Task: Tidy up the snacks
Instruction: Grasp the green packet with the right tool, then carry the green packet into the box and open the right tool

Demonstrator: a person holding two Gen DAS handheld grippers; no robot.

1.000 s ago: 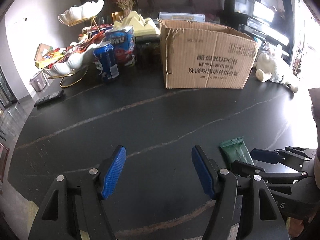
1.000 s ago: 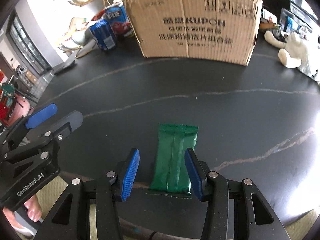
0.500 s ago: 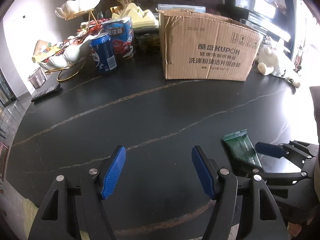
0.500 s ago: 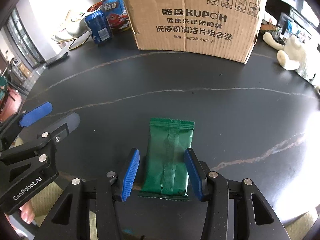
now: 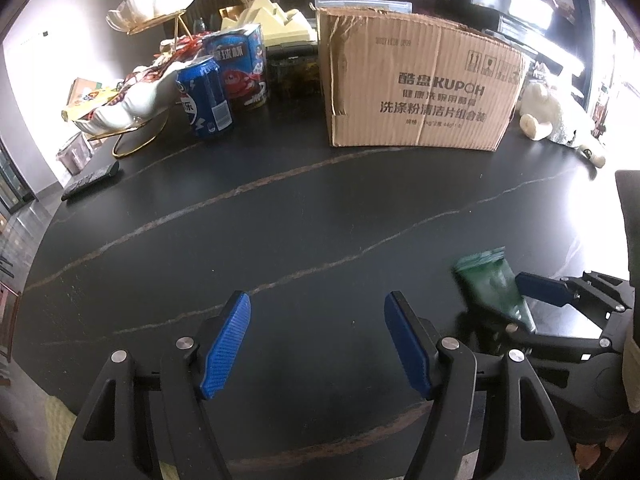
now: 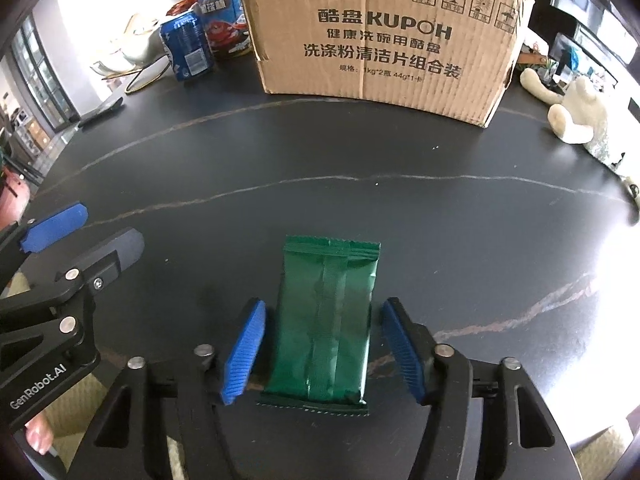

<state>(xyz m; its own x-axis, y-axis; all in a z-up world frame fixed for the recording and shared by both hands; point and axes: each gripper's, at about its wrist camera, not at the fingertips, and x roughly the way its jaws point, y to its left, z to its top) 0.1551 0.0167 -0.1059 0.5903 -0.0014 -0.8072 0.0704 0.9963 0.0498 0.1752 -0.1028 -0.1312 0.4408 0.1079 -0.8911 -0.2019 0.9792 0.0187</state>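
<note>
Green foil, seam side up and showing no readable print, wraps the flat snack packet [image 6: 326, 320] lying on the black veined tabletop [image 6: 360, 208] between the right gripper's [image 6: 322, 350] closing blue pads, gaps visible either side. The left gripper [image 5: 316, 346] gapes, empty. The brown cardboard box [image 6: 384, 40] reads "KUPOH".

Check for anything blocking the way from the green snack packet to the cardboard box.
Nothing visible blocks it. The green snack packet lies between the closing jaws of the right gripper, and only bare black tabletop stretches from there to the cardboard box.
</note>
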